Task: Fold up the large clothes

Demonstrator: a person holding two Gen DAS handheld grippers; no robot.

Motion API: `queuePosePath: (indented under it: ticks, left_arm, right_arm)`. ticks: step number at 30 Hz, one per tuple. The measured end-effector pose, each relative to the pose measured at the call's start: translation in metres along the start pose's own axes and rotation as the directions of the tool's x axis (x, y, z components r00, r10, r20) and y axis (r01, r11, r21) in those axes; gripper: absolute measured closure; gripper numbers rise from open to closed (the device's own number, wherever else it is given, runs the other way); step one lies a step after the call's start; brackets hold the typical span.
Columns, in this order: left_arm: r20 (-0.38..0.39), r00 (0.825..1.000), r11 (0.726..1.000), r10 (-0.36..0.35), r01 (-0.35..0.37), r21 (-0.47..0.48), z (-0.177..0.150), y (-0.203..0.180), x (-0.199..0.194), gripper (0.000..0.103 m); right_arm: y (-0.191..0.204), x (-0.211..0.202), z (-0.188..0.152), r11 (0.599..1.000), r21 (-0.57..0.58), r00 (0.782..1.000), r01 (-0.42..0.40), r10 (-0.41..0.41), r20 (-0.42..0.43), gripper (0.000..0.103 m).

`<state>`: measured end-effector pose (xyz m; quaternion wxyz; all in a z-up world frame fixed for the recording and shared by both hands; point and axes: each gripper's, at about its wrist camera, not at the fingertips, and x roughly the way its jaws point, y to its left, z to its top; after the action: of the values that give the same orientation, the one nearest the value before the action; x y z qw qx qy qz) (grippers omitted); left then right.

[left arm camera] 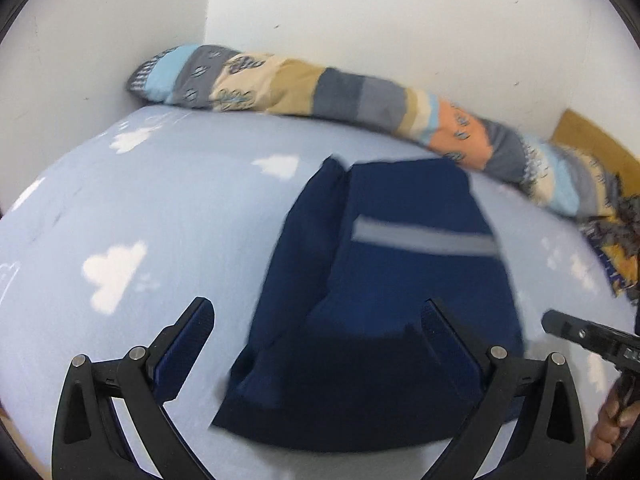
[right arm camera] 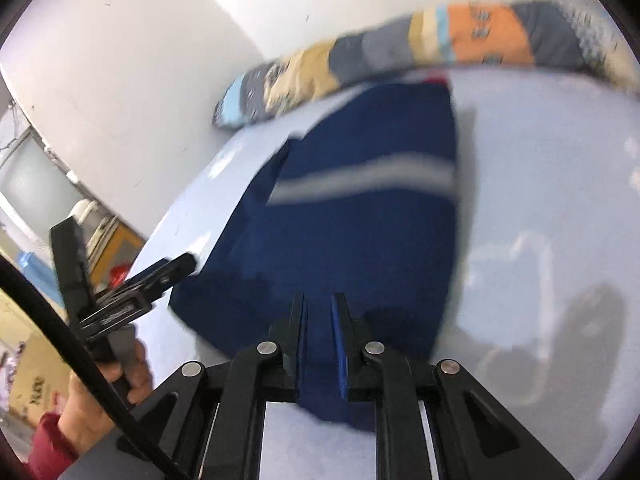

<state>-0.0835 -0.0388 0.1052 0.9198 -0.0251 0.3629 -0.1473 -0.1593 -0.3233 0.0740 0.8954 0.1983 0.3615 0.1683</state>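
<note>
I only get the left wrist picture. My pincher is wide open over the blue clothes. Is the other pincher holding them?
Observer: Yes. The right gripper has its fingers nearly closed on the near edge of the navy garment.
Operator: Is there stuff past the bed on my side?
Observer: A yellow cabinet stands beyond the bed's left edge.
Operator: What colour is my sleeve?
Observer: Red; the left hand shows a red cuff.
</note>
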Motion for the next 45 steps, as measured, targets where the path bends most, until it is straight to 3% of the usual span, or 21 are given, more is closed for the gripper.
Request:
queuePosePath:
  ticks: [6,9,12,14,16,18,20,22,24,26,27,31,36,39,40,45]
  left_arm:
    - [-0.045,0.998,0.997,-0.037,0.04,0.06,0.049,-0.024,0.049,0.0]
    - [-0.092,0.994,0.996,-0.064,0.07,0.06,0.069,-0.034,0.088,0.0]
    - [-0.15,0.988,0.997,-0.033,0.042,0.062,0.077,-0.036,0.133,0.0]
    - [-0.236,0.971,0.997,0.033,-0.016,0.075,0.073,-0.033,0.166,0.0]
    - [-0.335,0.939,0.996,0.07,-0.046,0.081,0.064,-0.028,0.197,0.0]
    - [-0.346,0.934,0.994,0.09,-0.061,0.094,0.065,-0.027,0.204,0.0]
    - [-0.341,0.936,0.994,0.087,-0.057,0.096,0.067,-0.028,0.202,0.0]
    - [-0.302,0.952,0.997,0.044,-0.023,0.073,0.066,-0.025,0.187,0.0]
    - [-0.274,0.962,0.999,-0.019,0.03,0.035,0.062,-0.018,0.165,0.0]
    - [-0.237,0.97,0.999,-0.049,0.048,-0.01,0.054,-0.01,0.146,0.0]
    - [-0.228,0.972,0.998,-0.055,0.048,-0.035,0.046,-0.004,0.135,0.0]
    - [-0.227,0.973,0.994,-0.038,0.014,-0.104,0.013,0.011,0.11,0.0]
    - [-0.268,0.963,0.998,0.027,-0.04,-0.046,-0.022,0.006,0.085,0.0]
    - [-0.275,0.96,0.998,0.051,-0.058,-0.02,-0.03,0.005,0.068,0.0]
    - [-0.273,0.96,0.998,0.061,-0.068,-0.016,-0.033,0.006,0.061,0.0]
    - [-0.279,0.956,0.996,0.089,-0.092,0.003,-0.046,0.008,0.048,0.0]
  right_arm:
    - [-0.015,0.0,0.048,0.993,-0.014,0.993,0.114,-0.114,0.035,0.087]
    - [-0.022,0.017,0.085,0.984,-0.043,0.984,0.175,-0.173,0.039,0.086]
    - [-0.027,0.047,0.116,0.981,-0.039,0.981,0.192,-0.191,0.031,0.08]
    - [-0.035,0.076,0.131,0.978,-0.032,0.979,0.205,-0.206,-0.002,0.075]
    - [-0.048,0.107,0.134,0.974,-0.023,0.97,0.225,-0.226,-0.091,0.074]
    - [-0.066,0.138,0.127,0.97,-0.004,0.955,0.244,-0.242,-0.174,0.073]
    - [-0.07,0.139,0.124,0.973,-0.001,0.961,0.229,-0.227,-0.157,0.074]
    - [-0.07,0.129,0.126,0.977,0.013,0.966,0.214,-0.21,-0.15,0.072]
    - [-0.067,0.107,0.122,0.986,0.023,0.98,0.167,-0.163,-0.114,0.054]
    - [-0.062,0.076,0.111,0.988,0.019,0.986,0.151,-0.149,-0.077,0.044]
    - [-0.061,0.067,0.106,0.987,0.013,0.985,0.159,-0.158,-0.069,0.043]
    - [-0.047,0.035,0.069,0.991,-0.003,0.986,0.136,-0.135,-0.093,0.043]
    - [-0.009,0.013,0.015,0.992,-0.05,0.984,0.118,-0.123,-0.131,0.044]
    - [0.008,0.007,-0.008,0.992,-0.066,0.98,0.106,-0.115,-0.162,0.059]
    - [0.013,0.007,-0.014,0.991,-0.076,0.977,0.114,-0.126,-0.174,0.072]
    - [0.009,0.015,-0.041,0.983,-0.089,0.961,0.16,-0.176,-0.211,0.072]
